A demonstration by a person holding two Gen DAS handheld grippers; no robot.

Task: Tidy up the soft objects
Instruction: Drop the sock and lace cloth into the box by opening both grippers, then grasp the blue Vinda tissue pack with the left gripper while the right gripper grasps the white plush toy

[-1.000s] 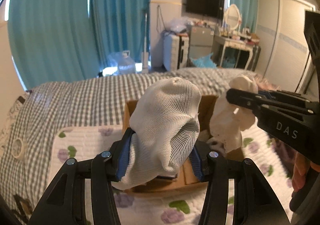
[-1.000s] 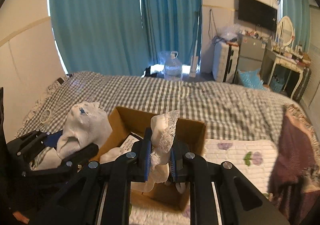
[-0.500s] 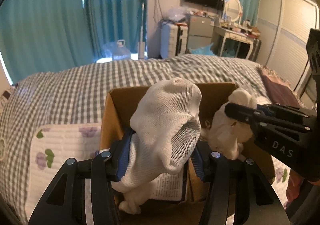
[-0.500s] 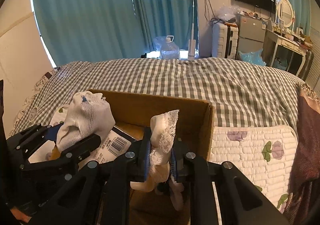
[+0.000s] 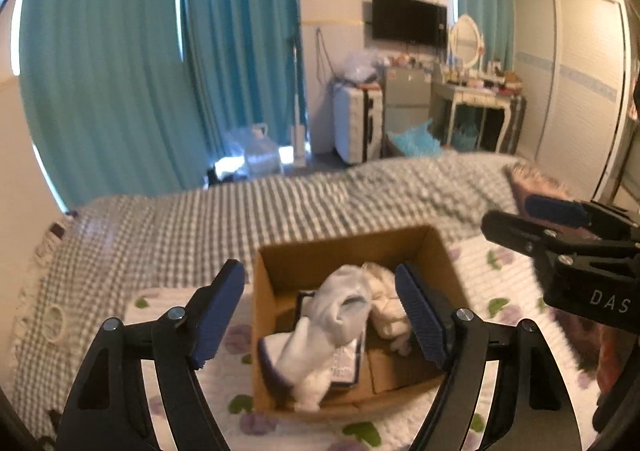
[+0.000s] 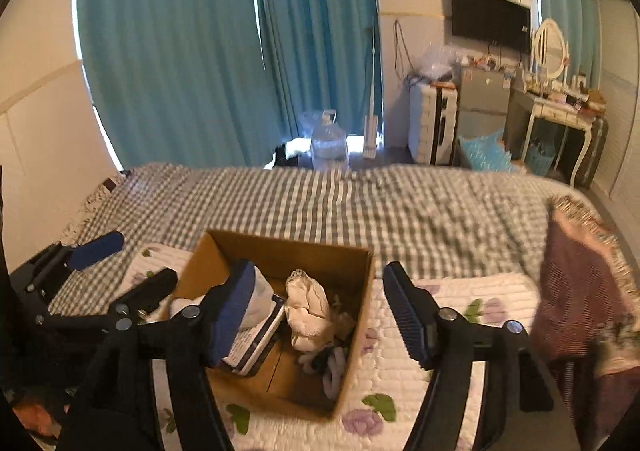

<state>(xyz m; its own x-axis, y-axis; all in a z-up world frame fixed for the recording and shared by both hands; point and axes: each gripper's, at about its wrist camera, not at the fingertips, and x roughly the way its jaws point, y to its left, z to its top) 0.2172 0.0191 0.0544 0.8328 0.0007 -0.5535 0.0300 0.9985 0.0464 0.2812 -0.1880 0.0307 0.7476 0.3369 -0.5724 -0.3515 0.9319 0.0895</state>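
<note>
1. The left gripper (image 5: 320, 315) is hovering wide open above the cardboard box (image 5: 340, 251), holding nothing.
2. The right gripper (image 6: 318, 311) is also gaping empty.
3. The white mesh sock (image 5: 332, 315) and lace sock (image 6: 306, 305) are lying inside the box on the bed (image 6: 360, 203).

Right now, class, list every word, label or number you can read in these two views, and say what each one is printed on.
"DAS": white letters on the black body of the right hand-held gripper, seen in the left wrist view.
Printed label on the flat packet inside the cardboard box: lines of print, too small and blurred to read.
Nothing else legible in either view.
</note>
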